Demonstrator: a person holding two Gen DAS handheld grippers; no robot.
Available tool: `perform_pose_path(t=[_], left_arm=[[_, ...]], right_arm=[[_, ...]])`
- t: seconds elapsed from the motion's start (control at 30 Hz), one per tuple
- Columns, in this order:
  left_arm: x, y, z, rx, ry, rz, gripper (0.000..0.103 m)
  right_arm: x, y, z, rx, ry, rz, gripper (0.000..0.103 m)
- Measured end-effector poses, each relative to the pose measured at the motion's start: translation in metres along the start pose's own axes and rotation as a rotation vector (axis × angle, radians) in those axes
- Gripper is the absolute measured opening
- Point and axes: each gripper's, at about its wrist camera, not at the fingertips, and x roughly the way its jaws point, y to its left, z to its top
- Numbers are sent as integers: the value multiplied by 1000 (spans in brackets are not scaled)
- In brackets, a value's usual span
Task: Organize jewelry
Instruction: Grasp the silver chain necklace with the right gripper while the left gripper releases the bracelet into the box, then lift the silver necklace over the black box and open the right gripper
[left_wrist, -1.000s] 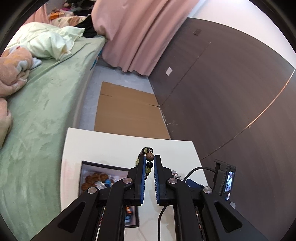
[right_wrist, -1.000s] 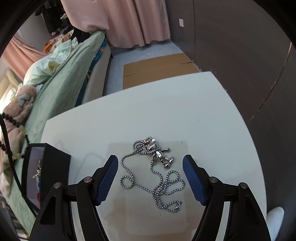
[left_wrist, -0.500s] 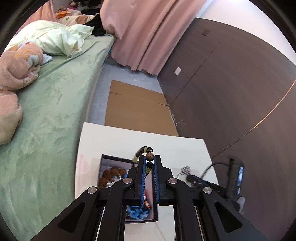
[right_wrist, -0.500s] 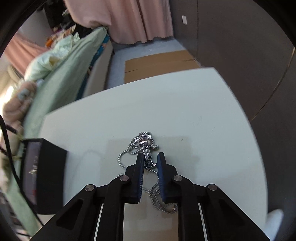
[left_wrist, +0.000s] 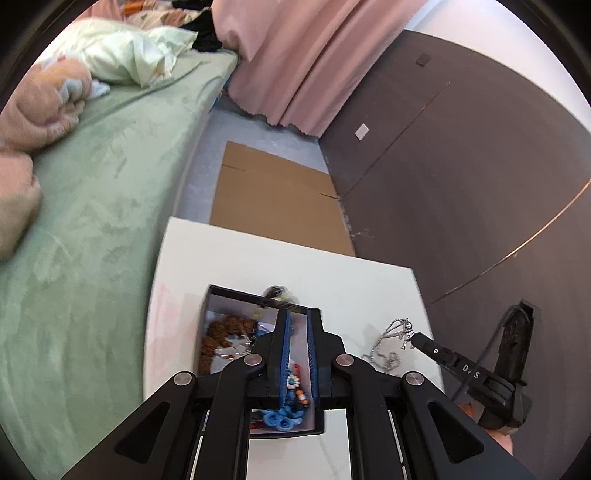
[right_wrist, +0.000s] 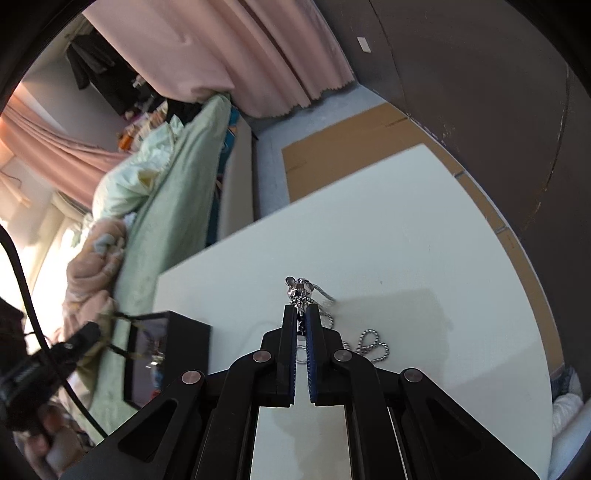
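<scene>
Silver necklace (right_wrist: 301, 291) clamped in right gripper (right_wrist: 301, 314); bead bracelet (left_wrist: 275, 295) pinched in left gripper (left_wrist: 297, 317) over box (left_wrist: 236, 295).

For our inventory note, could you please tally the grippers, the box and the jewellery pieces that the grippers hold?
Grippers: 2 (left gripper, right gripper)
Black box: 1
Silver necklace: 1, in the right gripper
Bead bracelet: 1, in the left gripper
Total: 5

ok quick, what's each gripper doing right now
Left gripper: shut on the bead bracelet, over the jewelry box.
Right gripper: shut on the silver necklace.
</scene>
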Motion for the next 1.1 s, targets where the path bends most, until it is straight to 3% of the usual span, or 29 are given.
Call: perform_pose_path(t=[0.17,0.23,0.27,0.3,0.33,0.77,1.1], left_arm=[[8,9,0,-40,59,-25,11],[8,14,-1,-60,68,-27,31],[7,15,-1,-67,63,-29,57],[3,18,-1,-78,45,-31,76],[-1,19,-2,-82,27,-32,78],[-30,27,-8,-45,-18,2,79],[-43,36,-7,-73,-38,-27,79]], right_arm=[[-19,15,2,-25,-50,38,6],[-24,21,3,-38,-64,47,6],[-28,25,2,-44,-74,58,6],[-31,27,2,-48,-80,63,6],[-36,31,1,-55,-90,66,6],[-108,91,5,-141,-256,165,6],[-156,146,20,-219,-356,197,6]])
